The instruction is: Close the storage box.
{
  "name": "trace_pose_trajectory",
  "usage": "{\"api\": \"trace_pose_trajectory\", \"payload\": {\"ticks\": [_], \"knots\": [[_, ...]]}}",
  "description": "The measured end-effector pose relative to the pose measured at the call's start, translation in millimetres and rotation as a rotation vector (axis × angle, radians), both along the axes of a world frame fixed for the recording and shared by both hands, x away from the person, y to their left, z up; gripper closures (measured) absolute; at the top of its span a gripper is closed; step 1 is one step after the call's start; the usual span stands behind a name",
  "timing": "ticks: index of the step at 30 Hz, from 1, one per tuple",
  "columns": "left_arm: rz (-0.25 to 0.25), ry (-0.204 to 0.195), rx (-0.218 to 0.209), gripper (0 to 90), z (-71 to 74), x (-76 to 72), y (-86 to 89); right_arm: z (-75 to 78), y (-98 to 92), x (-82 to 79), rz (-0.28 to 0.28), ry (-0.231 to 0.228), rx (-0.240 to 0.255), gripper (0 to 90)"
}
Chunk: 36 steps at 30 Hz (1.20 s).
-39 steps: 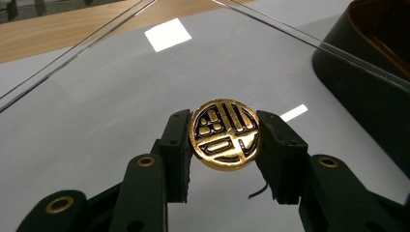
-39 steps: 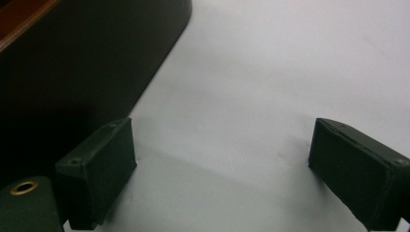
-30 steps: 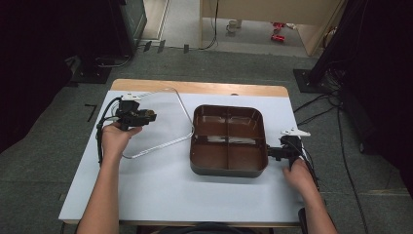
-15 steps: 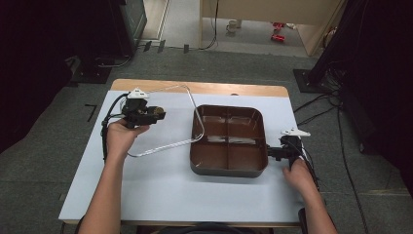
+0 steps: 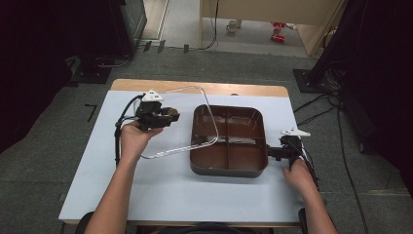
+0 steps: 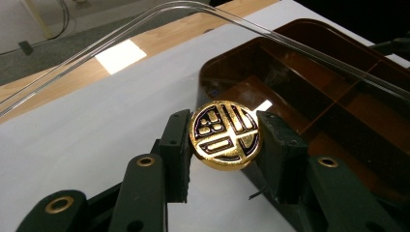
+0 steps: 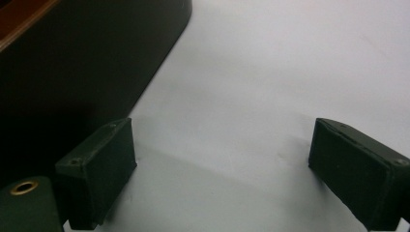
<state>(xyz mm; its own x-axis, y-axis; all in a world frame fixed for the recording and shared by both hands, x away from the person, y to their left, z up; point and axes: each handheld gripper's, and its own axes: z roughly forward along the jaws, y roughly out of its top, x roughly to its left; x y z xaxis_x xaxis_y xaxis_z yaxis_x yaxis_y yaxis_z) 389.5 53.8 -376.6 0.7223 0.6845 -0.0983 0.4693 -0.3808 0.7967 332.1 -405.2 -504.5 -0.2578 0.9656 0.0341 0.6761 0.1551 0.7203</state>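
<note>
Left gripper (image 5: 171, 116), clamped on a round gold knob (image 6: 225, 135) with a dark emblem, the two pads pressing its sides. Knob fixed to a clear lid (image 5: 204, 117), lifted and tilted, its far corner over the brown tray (image 5: 229, 168), its near edge low over the white table (image 5: 160, 195) just left of the tray. In the left gripper view, the lid's transparent rim (image 6: 145, 21) arching above the tray's compartments. Tray divided into four sections, apparently empty, though glare on the bottom makes that hard to confirm. Tray resting toward the right half of the table, well inside its edges.

Right gripper (image 5: 272, 152) at the tray's right side, low on the table, held by the right hand (image 5: 298, 175). Jaws spread wide in the right gripper view, nothing between the pads (image 7: 96, 169), only bare white table there, the dark outer wall of the tray just beside the left pad. Left hand (image 5: 134, 139) wrapped around its gripper's body, black cable looping down beside the wrist
</note>
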Motion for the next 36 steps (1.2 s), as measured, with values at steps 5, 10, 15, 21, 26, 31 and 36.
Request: {"api": "trace_pose_trajectory", "payload": {"ticks": [5, 10, 15, 21, 26, 31, 36], "knots": [[-0.03, -0.004, 0.005, 59.0, -2.8, -4.2, -17.9, 0.0, -0.2, 0.0, 0.002, 0.0, -0.001, 8.9], [-0.053, -0.009, 0.011, 59.0, -6.8, -6.4, -31.9, 0.0, -0.1, 0.0, 0.001, 0.001, 0.0, 8.9], [-0.078, 0.009, 0.006, 59.1, -11.9, -5.8, -43.7, -0.1, -0.2, 0.0, 0.002, -0.001, -0.001, 8.9], [-0.108, 0.008, 0.014, 59.0, -13.9, -5.3, -58.3, -0.1, -0.3, 0.0, 0.003, -0.001, -0.003, 8.9], [-0.135, 0.017, 0.006, 59.0, -14.9, -4.0, -73.9, 0.0, -0.2, 0.0, 0.002, 0.0, -0.002, 8.9], [-0.153, 0.015, 0.021, 59.0, -16.3, -3.3, -89.3, 0.0, -0.2, -0.1, 0.002, 0.001, -0.002, 8.9], [-0.173, 0.026, 0.02, 59.0, -17.9, -1.8, -103.3, 0.0, -0.2, 0.0, 0.002, 0.001, -0.002, 8.9]]}}
